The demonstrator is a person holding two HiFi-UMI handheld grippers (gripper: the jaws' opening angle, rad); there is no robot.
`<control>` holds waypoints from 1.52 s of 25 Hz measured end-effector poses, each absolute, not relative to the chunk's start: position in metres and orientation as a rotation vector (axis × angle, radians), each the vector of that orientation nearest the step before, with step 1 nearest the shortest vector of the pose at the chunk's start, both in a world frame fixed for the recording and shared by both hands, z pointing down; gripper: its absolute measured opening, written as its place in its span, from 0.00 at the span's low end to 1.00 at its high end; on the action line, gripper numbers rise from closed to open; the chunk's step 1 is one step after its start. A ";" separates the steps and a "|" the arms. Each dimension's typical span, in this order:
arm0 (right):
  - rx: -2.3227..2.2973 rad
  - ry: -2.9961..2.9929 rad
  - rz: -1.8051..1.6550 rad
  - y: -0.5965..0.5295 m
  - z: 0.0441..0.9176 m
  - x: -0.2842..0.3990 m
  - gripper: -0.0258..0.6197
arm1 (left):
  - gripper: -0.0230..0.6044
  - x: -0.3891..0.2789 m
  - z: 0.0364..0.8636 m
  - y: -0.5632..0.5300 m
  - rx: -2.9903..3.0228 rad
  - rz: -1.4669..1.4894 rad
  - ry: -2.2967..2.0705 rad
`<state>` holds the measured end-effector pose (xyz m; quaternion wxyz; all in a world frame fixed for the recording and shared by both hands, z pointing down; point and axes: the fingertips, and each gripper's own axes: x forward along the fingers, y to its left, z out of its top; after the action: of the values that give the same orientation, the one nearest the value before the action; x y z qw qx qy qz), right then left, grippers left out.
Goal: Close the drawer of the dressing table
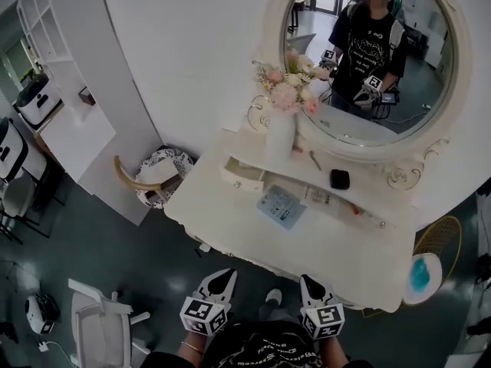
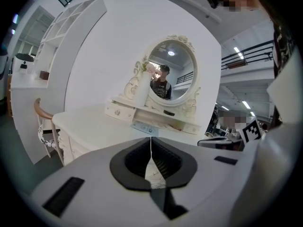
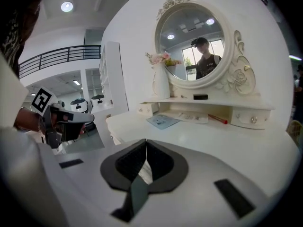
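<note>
The left tool (image 1: 221, 280) and the right tool (image 1: 310, 282) hang side by side in front of the near edge of the bench (image 1: 337, 251), both clear of it. Each tool is clenched: the jaws meet with nothing between them.

The drawer (image 1: 244, 172) sits at the left end of the raised shelf under the mirror (image 1: 418, 83). It projects past the shelf front and is well apart from both tools. A vase (image 1: 280, 133) of flowers stands just behind it. A booklet (image 1: 280, 206) lies on the bench just beside the drawer.
</note>
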<state>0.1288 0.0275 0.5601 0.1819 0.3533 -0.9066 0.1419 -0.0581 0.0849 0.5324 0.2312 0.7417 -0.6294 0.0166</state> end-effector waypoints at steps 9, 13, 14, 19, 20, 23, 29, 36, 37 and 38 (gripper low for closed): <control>0.876 -2.620 0.365 -0.040 0.553 0.122 0.06 | 0.07 -0.055 0.531 0.036 1.964 0.055 -1.828; 0.818 -2.647 0.348 -0.063 0.549 0.119 0.06 | 0.07 -0.058 0.532 0.015 1.916 0.047 -1.887; 0.802 -2.652 0.346 -0.067 0.549 0.119 0.06 | 0.07 -0.059 0.532 0.010 1.907 0.044 -1.898; 0.764 -2.672 0.458 -0.086 0.553 0.118 0.06 | 0.07 -0.062 0.532 -0.010 1.867 0.030 -1.946; 0.764 -2.675 0.478 -0.090 0.554 0.118 0.06 | 0.07 -0.064 0.532 -0.013 1.858 0.033 -1.958; 0.763 -2.677 0.494 -0.096 0.554 0.118 0.06 | 0.07 -0.073 0.531 -0.022 1.843 0.065 -1.995; 0.770 -2.624 0.549 -0.100 0.566 0.116 0.06 | 0.07 -0.100 0.526 -0.047 1.851 0.122 -2.035; 0.839 -2.608 0.569 -0.118 0.555 0.105 0.06 | 0.07 -0.132 0.526 -0.083 1.867 0.147 -2.008; 0.846 -2.602 0.585 -0.120 0.556 0.102 0.06 | 0.07 -0.134 0.527 -0.087 1.882 0.161 -1.984; 0.853 -2.596 0.602 -0.120 0.558 0.098 0.06 | 0.07 -0.136 0.528 -0.091 1.895 0.178 -1.961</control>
<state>0.0980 -0.1201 0.5579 0.1710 0.3003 -0.9141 0.2122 -0.1362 -0.0914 0.5280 0.2029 0.6789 -0.7027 0.0639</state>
